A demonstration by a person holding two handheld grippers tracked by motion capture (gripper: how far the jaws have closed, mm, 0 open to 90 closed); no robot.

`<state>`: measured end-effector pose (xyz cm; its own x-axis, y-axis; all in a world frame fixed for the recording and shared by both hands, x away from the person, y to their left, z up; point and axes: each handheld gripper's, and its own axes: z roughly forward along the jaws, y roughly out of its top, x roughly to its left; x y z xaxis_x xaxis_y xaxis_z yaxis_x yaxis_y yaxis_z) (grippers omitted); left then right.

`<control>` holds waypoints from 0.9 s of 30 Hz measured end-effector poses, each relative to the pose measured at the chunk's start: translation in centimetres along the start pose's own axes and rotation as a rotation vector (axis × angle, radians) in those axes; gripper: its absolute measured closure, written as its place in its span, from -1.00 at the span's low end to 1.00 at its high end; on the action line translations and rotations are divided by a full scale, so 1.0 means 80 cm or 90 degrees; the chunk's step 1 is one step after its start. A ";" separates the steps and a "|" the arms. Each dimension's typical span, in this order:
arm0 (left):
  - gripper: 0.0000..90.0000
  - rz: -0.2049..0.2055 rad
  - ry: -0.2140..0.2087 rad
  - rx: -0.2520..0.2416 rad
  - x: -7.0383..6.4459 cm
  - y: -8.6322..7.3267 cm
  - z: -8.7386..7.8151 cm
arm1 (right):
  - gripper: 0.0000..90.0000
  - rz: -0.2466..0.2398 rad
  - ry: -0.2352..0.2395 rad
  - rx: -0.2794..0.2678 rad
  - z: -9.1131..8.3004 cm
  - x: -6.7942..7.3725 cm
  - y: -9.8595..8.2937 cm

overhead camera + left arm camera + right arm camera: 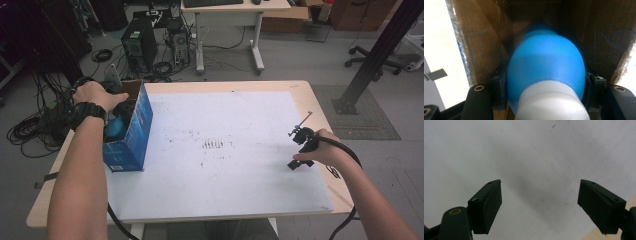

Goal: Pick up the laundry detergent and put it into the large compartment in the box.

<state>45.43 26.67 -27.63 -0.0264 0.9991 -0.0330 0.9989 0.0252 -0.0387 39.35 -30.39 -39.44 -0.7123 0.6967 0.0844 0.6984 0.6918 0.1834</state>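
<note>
left gripper (pixel 546 100) clenched on blue bulb (pixel 546 67), long axis pointing into box (pixel 135 125); right gripper (pixel 540 205) released.

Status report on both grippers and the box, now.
Left gripper shut on blue bulb, inside the blue box. Right gripper open over white sheet, holding nothing. Nothing in the way.

You have a smooth blue egg-shaped plastic bulb with a white ribbed neck (pixel 545 72) lying inside the open blue cardboard box with a brown inner lining (pixel 131 131). The bulb's rounded end points deeper into the box, its white neck nearest you. The box stands upright at the counter's nine o'clock edge, mouth up.
</note>
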 end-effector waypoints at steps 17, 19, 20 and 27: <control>-0.17 0.003 -0.001 -0.008 -0.001 0.001 0.003 | -0.56 0.002 0.001 0.000 -0.001 0.000 -0.001; -0.17 0.004 -0.001 -0.008 -0.001 0.001 0.002 | -0.56 -0.001 0.001 -0.001 0.000 0.000 -0.001; -0.17 0.003 -0.002 -0.009 -0.001 0.001 0.002 | -0.56 -0.002 0.001 -0.001 0.000 0.000 -0.001; -0.18 0.001 -0.003 -0.013 0.001 0.000 0.002 | -0.56 0.001 0.002 -0.001 0.000 0.000 -0.001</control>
<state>45.41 26.74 -27.79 -0.0248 0.9990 -0.0371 0.9995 0.0241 -0.0183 39.30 -30.42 -39.43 -0.7117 0.6971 0.0873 0.6992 0.6906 0.1849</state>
